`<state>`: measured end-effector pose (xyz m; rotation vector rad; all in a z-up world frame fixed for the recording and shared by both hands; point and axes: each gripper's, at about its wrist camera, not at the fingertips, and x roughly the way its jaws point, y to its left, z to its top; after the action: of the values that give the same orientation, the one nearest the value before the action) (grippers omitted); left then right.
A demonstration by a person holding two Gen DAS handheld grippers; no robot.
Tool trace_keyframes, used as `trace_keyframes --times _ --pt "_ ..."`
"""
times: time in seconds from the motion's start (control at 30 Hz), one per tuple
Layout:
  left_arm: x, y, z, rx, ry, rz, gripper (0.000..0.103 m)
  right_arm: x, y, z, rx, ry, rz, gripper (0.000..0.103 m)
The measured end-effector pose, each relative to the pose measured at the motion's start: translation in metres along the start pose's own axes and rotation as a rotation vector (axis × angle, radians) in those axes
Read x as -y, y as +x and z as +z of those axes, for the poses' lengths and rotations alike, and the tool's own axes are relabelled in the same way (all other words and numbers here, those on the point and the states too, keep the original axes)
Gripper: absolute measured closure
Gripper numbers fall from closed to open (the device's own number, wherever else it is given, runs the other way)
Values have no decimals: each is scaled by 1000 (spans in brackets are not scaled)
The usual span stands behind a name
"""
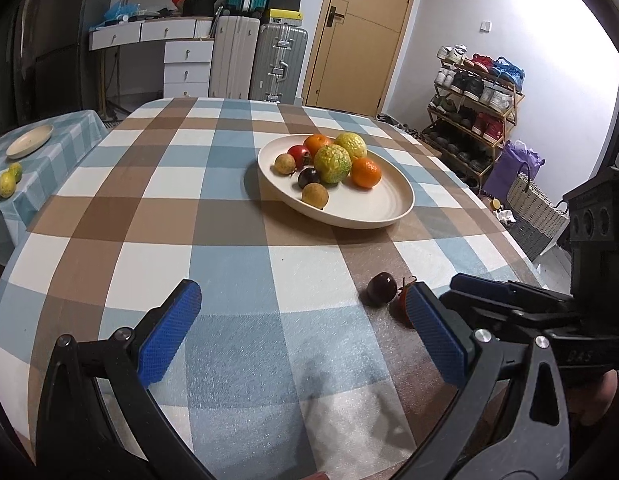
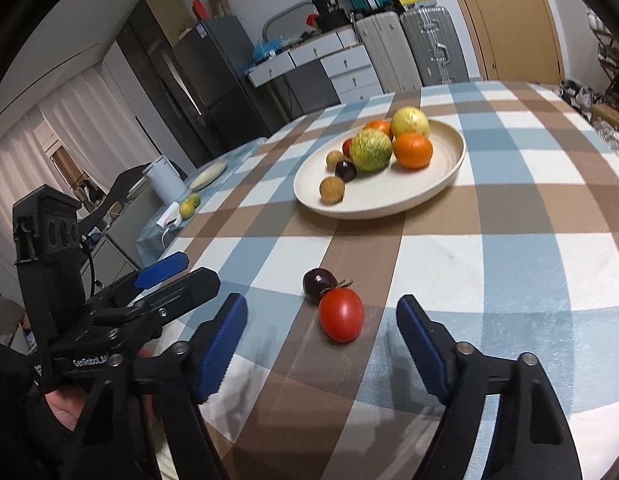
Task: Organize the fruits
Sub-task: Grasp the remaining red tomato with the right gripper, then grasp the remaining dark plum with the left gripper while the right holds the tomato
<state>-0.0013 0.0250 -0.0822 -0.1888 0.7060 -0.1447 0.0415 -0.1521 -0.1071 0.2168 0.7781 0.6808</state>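
**Desk:** Checked cloth in blue, brown and white covered the table (image 1: 229,248), with suitcases (image 1: 261,60), a wooden door (image 1: 365,28) and a shoe rack (image 1: 473,108) behind. What did the left gripper (image 1: 305,328) show?

**Photographer:** Its blue-padded fingers (image 1: 169,336) stood spread wide apart, low over the cloth. Nothing lay between them and neither pad pressed on anything. Just past its right-hand finger sat a dark round fruit (image 1: 382,289), and a red tomato (image 1: 403,308) peeked out from behind that finger's tip. Whether the pad touched the tomato could not be told from that view.

**Desk:** And the right gripper (image 2: 321,340)?

**Photographer:** Its fingers (image 2: 223,344) were also parted, though less widely, with the pads apart and gripping nothing. The tomato (image 2: 341,314) lay on the cloth just ahead of the gap, clear of both pads. The dark fruit (image 2: 318,281) rested against the tomato's far side, touching it.

**Desk:** Where were the other fruits?

**Photographer:** Farther up the table, a cream plate (image 1: 373,208) held two oranges (image 1: 365,173), two bumpy yellow-green fruits (image 1: 332,163), a red one (image 1: 299,154), a dark one (image 1: 308,177) and two small tan ones (image 1: 315,195). Off to the left, a second table bore an empty-looking plate (image 1: 29,141) and two yellow-green fruits (image 1: 7,184).

**Desk:** Anyone in shot?

**Photographer:** Only a hand (image 2: 63,404) in a dark sleeve, holding the left gripper's handle.
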Motion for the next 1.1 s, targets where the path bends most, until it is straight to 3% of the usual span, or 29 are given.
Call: trace_keyframes --times 0.2,0.27,0.33,0.43,0.87,1.1 --pt "-3 0 1 -5 -10 -15 1 -3 12 2 -36 -9 -19 43" --pt "-3 1 1 -6 -9 -14 1 -2 15 2 -46 -11 -50 55" --pt "-4 1 1 -8 -8 -14 1 1 20 2 -63 -1 -56 57" --pt "-6 2 1 -14 -13 -16 1 4 24 0 -85 6 -74 74" --pt "-2 10 3 -41 -3 -26 1 17 9 3 -28 61 -37 75" --pt "16 25 7 -84 53 -54 1 23 -4 7 17 61 -36 75"
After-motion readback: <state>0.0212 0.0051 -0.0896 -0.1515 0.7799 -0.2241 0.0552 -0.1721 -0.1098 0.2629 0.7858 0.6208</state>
